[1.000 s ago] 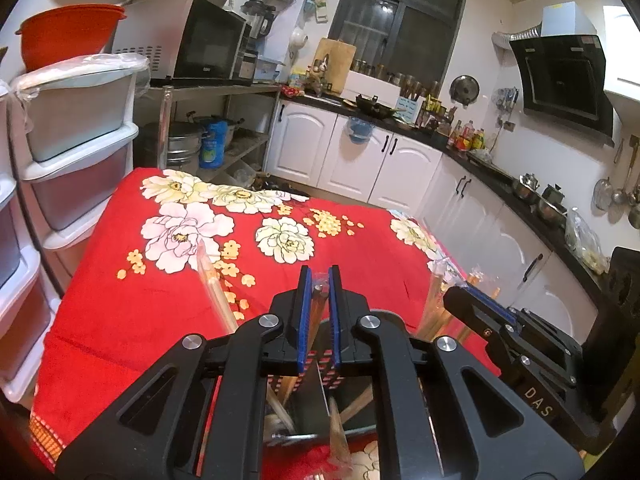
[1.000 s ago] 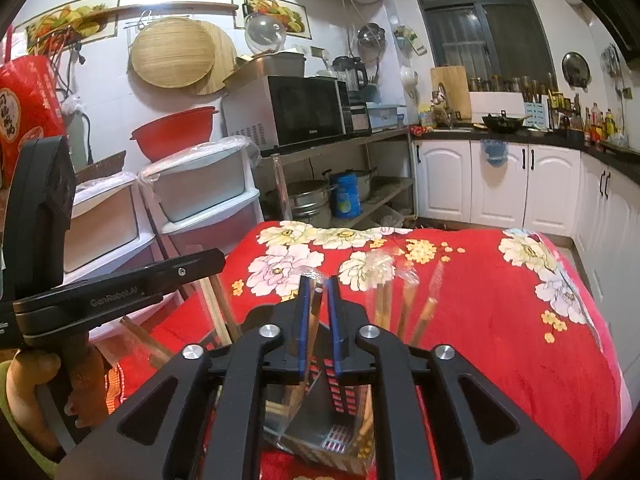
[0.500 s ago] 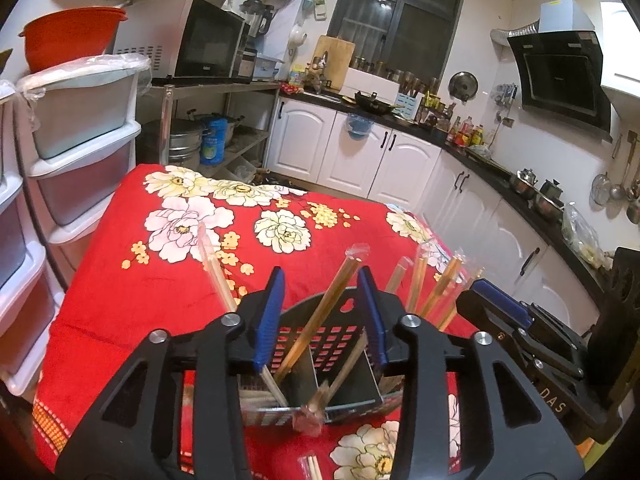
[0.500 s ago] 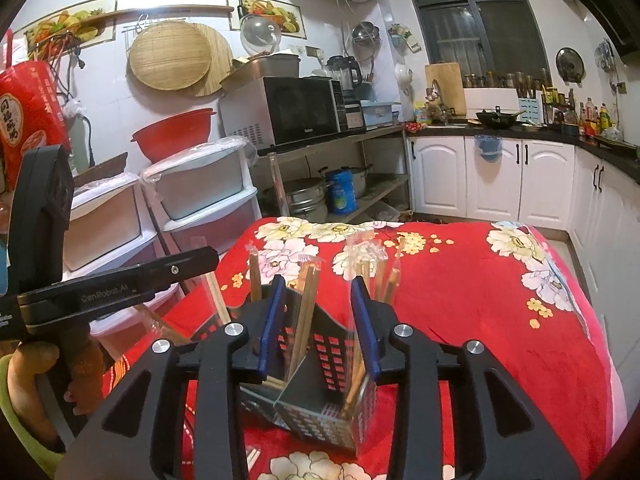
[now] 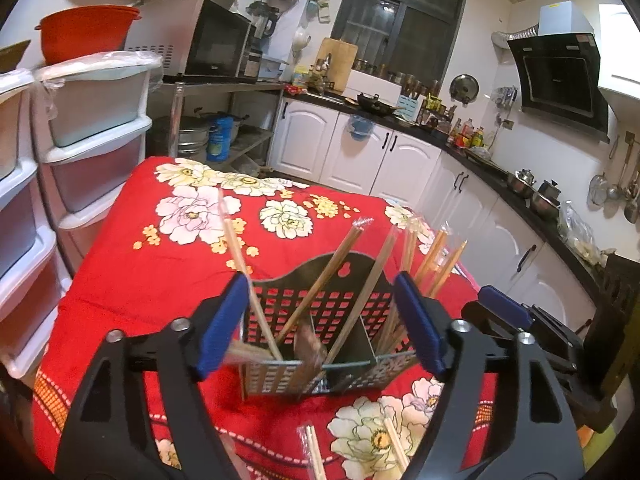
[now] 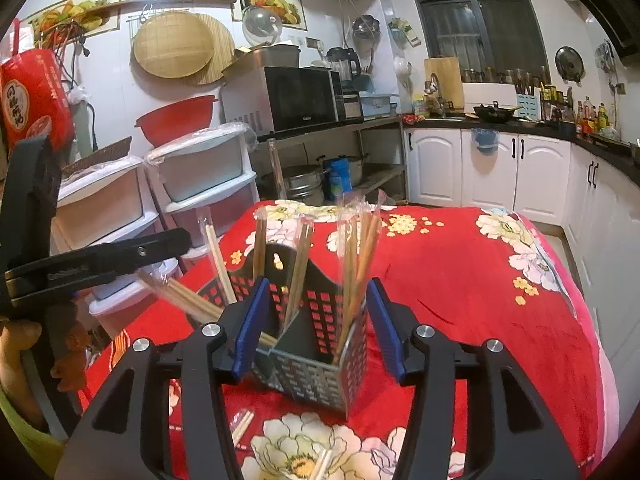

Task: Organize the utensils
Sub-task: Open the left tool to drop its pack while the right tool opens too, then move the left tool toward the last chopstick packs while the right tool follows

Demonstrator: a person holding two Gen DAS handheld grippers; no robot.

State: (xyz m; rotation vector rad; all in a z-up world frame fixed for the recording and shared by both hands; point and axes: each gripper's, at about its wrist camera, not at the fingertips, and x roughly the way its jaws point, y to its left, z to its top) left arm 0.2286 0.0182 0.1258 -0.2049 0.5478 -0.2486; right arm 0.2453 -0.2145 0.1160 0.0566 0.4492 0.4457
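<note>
A black perforated utensil holder [image 5: 320,340] stands on the red flowered cloth [image 5: 140,272], with several plastic-wrapped wooden chopsticks [image 5: 320,284] leaning in its compartments. It also shows in the right wrist view [image 6: 316,336] with chopsticks [image 6: 356,256] upright in it. My left gripper [image 5: 320,328] is open and empty, its blue pads [image 5: 222,328] on either side of the holder. My right gripper [image 6: 318,328] is open and empty, also straddling the holder. Loose wrapped chopsticks [image 5: 316,456] lie on the cloth in front; another pair shows in the right wrist view [image 6: 242,426].
White stacked drawer units [image 5: 100,136] stand left of the table. White kitchen cabinets [image 5: 400,160] and a counter run behind and right. The right gripper's body [image 5: 532,328] is right of the holder; the left gripper's body [image 6: 96,260] shows at left.
Both grippers went from shut to wide open and drew back from the holder. The chopsticks they held now stand in the holder's compartments.
</note>
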